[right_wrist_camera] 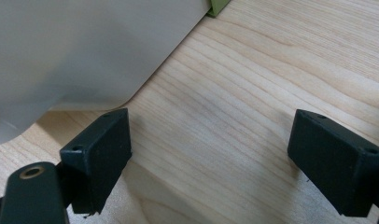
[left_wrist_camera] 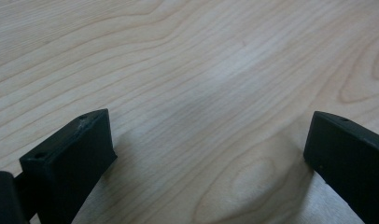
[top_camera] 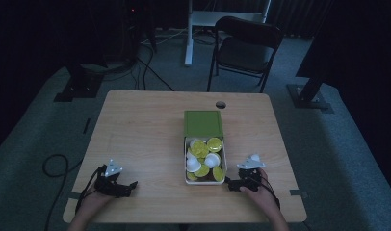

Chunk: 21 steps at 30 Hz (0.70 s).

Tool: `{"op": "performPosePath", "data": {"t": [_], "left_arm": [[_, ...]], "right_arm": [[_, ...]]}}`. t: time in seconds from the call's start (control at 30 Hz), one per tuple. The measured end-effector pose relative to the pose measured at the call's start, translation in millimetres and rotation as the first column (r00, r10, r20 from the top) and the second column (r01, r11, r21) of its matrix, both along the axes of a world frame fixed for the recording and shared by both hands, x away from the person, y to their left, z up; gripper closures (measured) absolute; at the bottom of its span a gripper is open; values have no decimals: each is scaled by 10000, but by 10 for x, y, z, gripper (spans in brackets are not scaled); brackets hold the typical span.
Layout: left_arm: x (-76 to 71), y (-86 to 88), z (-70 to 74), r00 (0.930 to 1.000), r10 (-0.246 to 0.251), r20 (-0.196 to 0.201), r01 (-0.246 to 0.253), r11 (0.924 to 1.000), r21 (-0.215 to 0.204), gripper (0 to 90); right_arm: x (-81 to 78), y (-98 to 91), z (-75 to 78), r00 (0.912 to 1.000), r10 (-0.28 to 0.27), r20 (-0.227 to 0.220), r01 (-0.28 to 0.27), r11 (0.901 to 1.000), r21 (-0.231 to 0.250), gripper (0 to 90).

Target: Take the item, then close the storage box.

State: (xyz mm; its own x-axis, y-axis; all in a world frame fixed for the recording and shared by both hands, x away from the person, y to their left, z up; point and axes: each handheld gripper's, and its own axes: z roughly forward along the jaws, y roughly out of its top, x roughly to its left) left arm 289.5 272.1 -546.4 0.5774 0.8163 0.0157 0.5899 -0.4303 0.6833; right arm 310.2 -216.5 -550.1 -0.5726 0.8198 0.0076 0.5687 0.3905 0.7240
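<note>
- Right gripper rests on the tabletop just beside the white box, jaws wide apart, nothing between them.
- Left gripper well off to the left, jaws apart over bare wood, empty.
- Box sits right of centre, full of yellow and white capsules; green lid touches its far end.
- Looks like nothing has been handled yet; all capsule work is left.
</note>
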Motion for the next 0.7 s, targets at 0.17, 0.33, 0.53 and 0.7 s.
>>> {"op": "performPosePath", "data": {"t": [0.17,0.33,0.53,0.7], "left_arm": [[-8,-9,0,10000,11,7,-11,10000,-4,15],[-35,-64,5,9993,-370,-38,371,9993,47,14],[-81,-221,67,9922,-1072,-638,1099,9932,397,13],[-108,-319,90,9866,-1457,-730,1494,9876,485,14]], "right_arm": [[0,2,0,10000,-2,-4,2,10000,-11,126],[-1,3,1,10000,-32,-3,32,10000,-13,125],[-11,-11,30,9998,22,-177,-20,10000,73,126],[-45,-27,117,9998,178,-87,-177,9997,185,125]]}}
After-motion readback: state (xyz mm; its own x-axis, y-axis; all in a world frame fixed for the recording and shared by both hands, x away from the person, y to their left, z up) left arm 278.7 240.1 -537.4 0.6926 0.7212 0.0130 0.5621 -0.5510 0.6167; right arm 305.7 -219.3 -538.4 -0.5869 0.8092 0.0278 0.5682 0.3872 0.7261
